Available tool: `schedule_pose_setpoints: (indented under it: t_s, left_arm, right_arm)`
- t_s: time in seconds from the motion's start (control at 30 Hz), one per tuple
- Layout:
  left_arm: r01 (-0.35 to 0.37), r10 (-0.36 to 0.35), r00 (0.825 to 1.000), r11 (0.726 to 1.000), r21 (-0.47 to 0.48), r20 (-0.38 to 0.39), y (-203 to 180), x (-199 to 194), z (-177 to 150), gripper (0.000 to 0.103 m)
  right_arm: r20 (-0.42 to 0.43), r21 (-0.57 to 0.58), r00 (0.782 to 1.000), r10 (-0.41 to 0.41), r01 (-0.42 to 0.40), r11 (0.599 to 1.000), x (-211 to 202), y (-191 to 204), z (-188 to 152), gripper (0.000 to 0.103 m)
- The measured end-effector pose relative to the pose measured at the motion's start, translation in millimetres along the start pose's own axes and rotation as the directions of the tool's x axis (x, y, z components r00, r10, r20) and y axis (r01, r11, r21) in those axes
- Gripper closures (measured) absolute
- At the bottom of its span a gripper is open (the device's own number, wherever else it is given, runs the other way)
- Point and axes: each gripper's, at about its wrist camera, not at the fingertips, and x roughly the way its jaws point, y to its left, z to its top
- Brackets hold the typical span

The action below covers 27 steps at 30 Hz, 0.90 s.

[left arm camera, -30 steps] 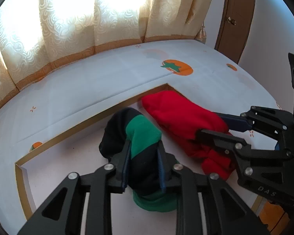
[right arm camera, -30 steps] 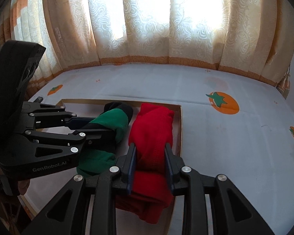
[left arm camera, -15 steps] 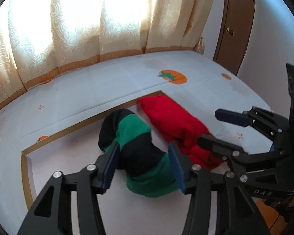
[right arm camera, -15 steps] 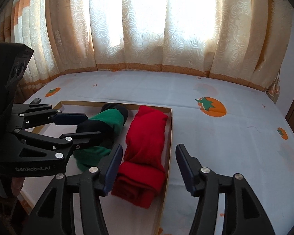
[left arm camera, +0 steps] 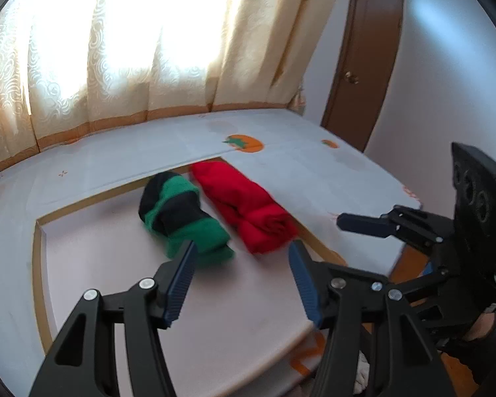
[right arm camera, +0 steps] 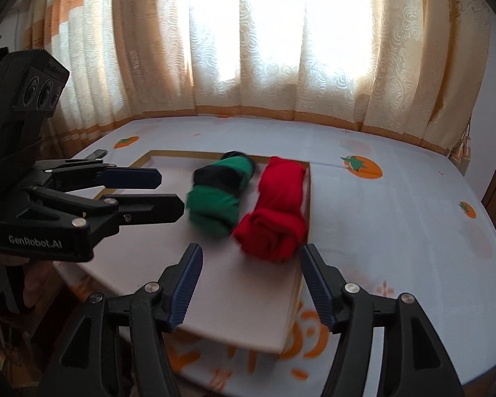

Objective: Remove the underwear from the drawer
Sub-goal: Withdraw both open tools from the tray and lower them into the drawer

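The green-and-black rolled underwear [left arm camera: 185, 218] lies in the shallow drawer [left arm camera: 39, 264], just ahead of the left gripper [left arm camera: 241, 274], whose jaws stand apart and hold nothing. The red rolled underwear [right arm camera: 277, 211] lies beside it against the drawer's right wall, just beyond the right gripper [right arm camera: 251, 284], also parted and empty. The two rolls lie side by side, close together, on the drawer's pale floor. The drawer sits pulled out from under a bed with a white persimmon-print sheet [right arm camera: 396, 218], with cream curtains [right arm camera: 281, 49] behind. A second ago each gripper was clamped on its own roll; the jaws of both have just been opening, and both grippers now sit back from the rolls, which lie free in the drawer
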Motion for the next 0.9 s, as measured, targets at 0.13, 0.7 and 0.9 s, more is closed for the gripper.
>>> schedule_pose_setpoints:
  t_s: [0.13, 0.7, 0.9]
  left_arm:
    - [0.027, -0.028, 0.999, 0.999, 0.019, 0.032, -12.5, -23.6, -23.1, 0.043]
    - [0.013, -0.014, 0.999, 1.0, 0.025, 0.031, -42.8, -56.0, -125.2, 0.041]
    - [-0.003, 0.003, 1.0, 1.0, 0.009, -0.027, -46.8, -43.0, -153.6, 0.041]
  right_arm:
    - [0.016, -0.009, 1.0, 0.014, -0.014, 1.0, -22.4, 13.9, -22.2, 0.039]
    - [-0.024, -0.058, 1.0, 0.01, -0.011, 0.998, -56.7, 51.5, -122.4, 0.037]
    - [-0.077, -0.056, 0.997, -0.023, 0.019, 0.998, -46.9, 45.9, -144.5, 0.037]
